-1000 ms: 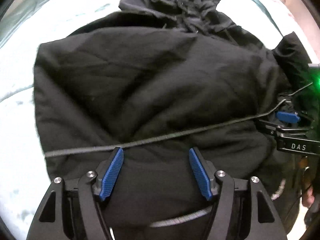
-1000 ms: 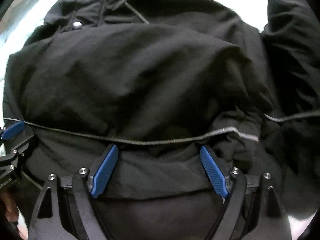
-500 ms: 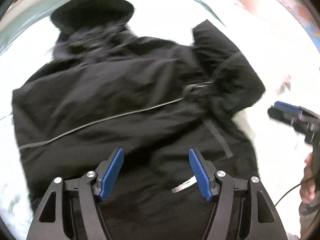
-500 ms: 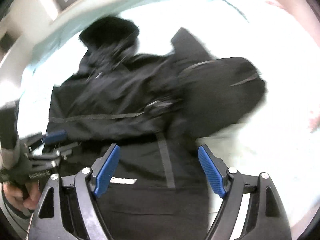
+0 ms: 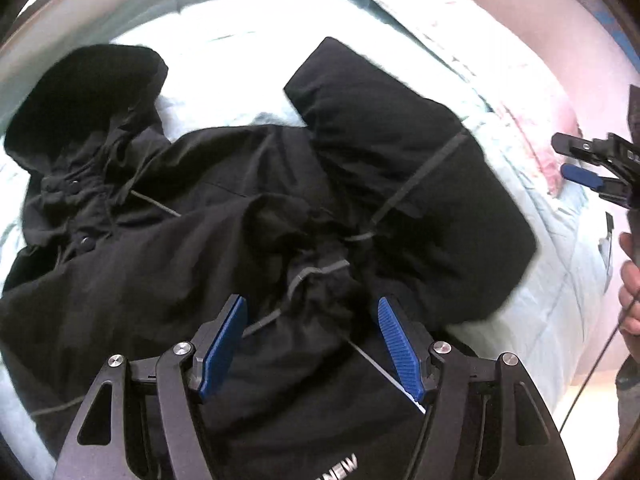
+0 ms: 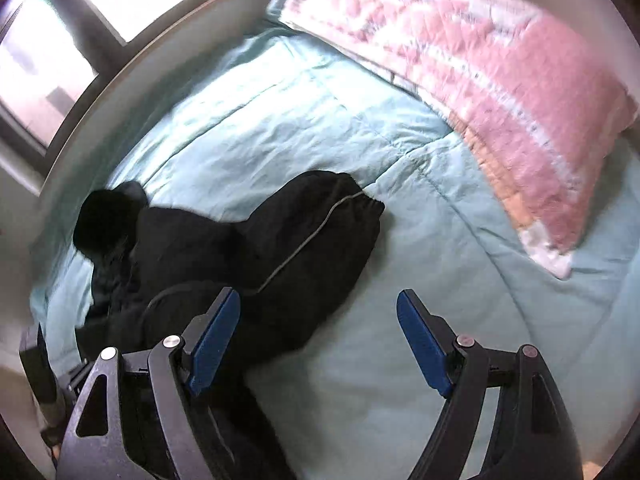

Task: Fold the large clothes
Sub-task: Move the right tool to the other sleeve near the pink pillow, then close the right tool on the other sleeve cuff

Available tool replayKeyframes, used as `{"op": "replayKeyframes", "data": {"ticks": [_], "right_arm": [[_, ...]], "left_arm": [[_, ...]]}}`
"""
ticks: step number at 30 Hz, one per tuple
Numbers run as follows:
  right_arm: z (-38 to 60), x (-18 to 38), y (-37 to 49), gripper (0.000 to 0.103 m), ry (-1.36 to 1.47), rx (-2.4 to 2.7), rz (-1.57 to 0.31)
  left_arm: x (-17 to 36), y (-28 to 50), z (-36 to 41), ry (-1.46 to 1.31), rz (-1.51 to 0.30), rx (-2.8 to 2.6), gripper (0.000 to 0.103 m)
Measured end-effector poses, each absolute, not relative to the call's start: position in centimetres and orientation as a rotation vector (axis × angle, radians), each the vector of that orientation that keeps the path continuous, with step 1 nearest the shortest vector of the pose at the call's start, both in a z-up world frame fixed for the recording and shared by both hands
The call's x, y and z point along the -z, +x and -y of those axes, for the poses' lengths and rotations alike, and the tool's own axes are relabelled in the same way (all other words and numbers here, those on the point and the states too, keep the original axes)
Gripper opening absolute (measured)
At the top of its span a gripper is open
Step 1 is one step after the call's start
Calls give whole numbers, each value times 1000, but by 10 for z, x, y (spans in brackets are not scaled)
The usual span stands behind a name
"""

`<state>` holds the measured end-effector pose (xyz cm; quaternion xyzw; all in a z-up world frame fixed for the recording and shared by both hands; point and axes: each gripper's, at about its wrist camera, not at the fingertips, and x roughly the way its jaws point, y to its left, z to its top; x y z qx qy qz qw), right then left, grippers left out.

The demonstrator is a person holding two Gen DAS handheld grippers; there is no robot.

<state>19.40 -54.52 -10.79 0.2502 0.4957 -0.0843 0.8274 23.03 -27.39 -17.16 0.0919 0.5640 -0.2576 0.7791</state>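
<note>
A large black hooded jacket (image 5: 200, 240) lies spread on a pale blue bedspread (image 5: 240, 48), hood at the upper left, one sleeve (image 5: 400, 152) folded across toward the right. My left gripper (image 5: 312, 336) is open and empty, hovering above the jacket's lower middle. My right gripper (image 6: 320, 332) is open and empty, held above the bedspread (image 6: 400, 240) to the right of the jacket (image 6: 248, 256). It also shows at the right edge of the left wrist view (image 5: 592, 164).
A pink patterned pillow (image 6: 480, 80) lies at the head of the bed, upper right. A window (image 6: 60, 32) and wall are behind the bed at upper left. The person's hand (image 5: 630, 296) is at the right edge.
Both grippers have pulled back and up from the jacket, still open. The right gripper swung right, away over the bedspread. The jacket now lies with a sleeve folded over.
</note>
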Motion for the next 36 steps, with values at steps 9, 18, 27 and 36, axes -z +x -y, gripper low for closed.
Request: {"op": "replayKeyframes", "data": {"ticks": [9,18,27,36], "right_arm": [[573,195,259,83,638,196,-1136],[583,258,293,67,813,176,-1156],[583,144,239,21,525,342,-923],[693,133,147,21,651,581,-874]], "left_arm": [[256,265,275,161,-1344,555,73],[257,260,275,186,-1327,591,75],[203,267,304,127,-1241,684,74],[241,264,391,209,-1323,785,74]]}}
